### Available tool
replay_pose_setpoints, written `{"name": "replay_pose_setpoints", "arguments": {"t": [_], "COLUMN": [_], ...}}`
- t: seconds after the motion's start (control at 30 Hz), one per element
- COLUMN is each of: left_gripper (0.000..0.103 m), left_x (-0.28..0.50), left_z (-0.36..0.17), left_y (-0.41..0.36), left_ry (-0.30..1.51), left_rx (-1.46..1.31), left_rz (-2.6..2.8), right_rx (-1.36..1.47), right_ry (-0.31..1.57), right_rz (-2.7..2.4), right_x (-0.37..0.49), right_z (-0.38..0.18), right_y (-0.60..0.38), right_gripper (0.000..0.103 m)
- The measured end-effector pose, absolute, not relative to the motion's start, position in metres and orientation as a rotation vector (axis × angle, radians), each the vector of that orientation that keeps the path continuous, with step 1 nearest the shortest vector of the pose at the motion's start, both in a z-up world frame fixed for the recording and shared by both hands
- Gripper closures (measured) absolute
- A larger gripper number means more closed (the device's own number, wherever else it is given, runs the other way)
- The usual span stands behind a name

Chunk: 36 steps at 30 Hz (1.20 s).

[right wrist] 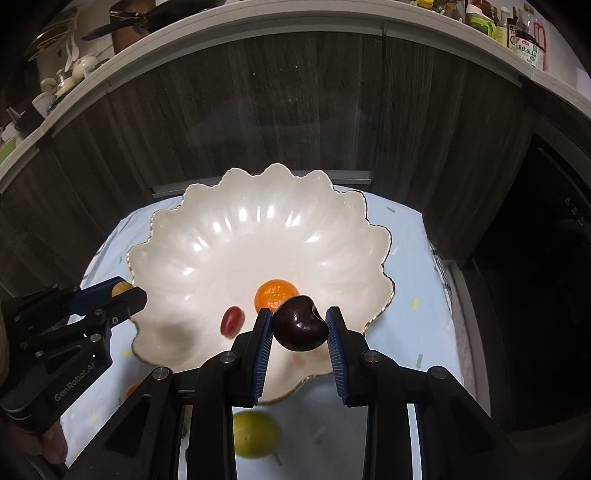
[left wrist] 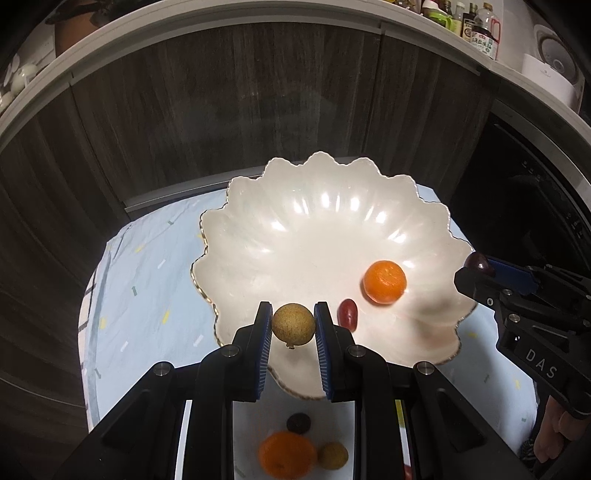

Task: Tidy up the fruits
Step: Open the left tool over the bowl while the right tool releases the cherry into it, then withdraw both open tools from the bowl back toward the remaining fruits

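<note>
A white scalloped bowl (left wrist: 295, 221) (right wrist: 258, 229) stands on a pale blue cloth. Inside it lie an orange mandarin (left wrist: 384, 281) (right wrist: 275, 294) and a small red fruit (left wrist: 348, 314) (right wrist: 231, 321). My left gripper (left wrist: 293, 324) (right wrist: 123, 291) is shut on a round tan longan (left wrist: 293, 323) over the bowl's near left rim. My right gripper (right wrist: 300, 328) (left wrist: 476, 267) is shut on a dark cherry (right wrist: 300, 328) (left wrist: 479, 263) over the bowl's near right rim.
Near me on the cloth (left wrist: 147, 295) lie another orange (left wrist: 286, 458), a tan fruit (left wrist: 332, 456), a dark fruit (left wrist: 298, 422) and a yellow-green citrus (right wrist: 255, 434). Dark wood cabinet fronts (left wrist: 258, 110) rise behind the bowl, under a counter with bottles (left wrist: 480, 33).
</note>
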<state>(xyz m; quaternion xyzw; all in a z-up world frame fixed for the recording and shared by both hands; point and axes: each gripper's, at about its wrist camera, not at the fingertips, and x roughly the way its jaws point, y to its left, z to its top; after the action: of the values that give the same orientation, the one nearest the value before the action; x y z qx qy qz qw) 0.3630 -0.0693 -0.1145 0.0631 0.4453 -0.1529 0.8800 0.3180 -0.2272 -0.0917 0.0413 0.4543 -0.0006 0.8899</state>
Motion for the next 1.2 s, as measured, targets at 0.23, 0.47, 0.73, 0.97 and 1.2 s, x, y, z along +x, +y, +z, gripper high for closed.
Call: {"name": "replay_pose_setpoints", "arguments": {"t": [0.23, 0.47, 0.73, 0.97, 1.2], "left_gripper": [0.079, 0.079, 0.074, 0.056, 0.040], "left_x": [0.376, 0.386, 0.390, 0.388, 0.384], "left_z": [-0.121, -0.130, -0.134, -0.131, -0.124], "left_y": [-0.072, -0.072, -0.071, -0.068, -0.066], "left_ry": [0.933, 0.944, 0.956, 0.948, 0.929], "left_rx": [0.131, 0.127, 0.115, 0.120, 0.124], "left_rz": [-0.311, -0.303, -0.295, -0.275, -0.248], "right_rx": [0.098, 0.107, 0.115, 0.109, 0.106], "right_ry": [0.956, 0.973, 0.988, 0.992, 0.968], "right_rz": [-0.018, -0.030, -0.018, -0.022, -0.039], "right_x": [0.330, 0.338, 0.345, 0.345, 0.341], "right_z": [-0.101, -0.110, -0.114, -0.115, -0.108], "right_y": [-0.232, -0.236, -0.235, -0.235, -0.235], "right_gripper": [0.072, 0.072, 0.072, 0.060, 0.044]}}
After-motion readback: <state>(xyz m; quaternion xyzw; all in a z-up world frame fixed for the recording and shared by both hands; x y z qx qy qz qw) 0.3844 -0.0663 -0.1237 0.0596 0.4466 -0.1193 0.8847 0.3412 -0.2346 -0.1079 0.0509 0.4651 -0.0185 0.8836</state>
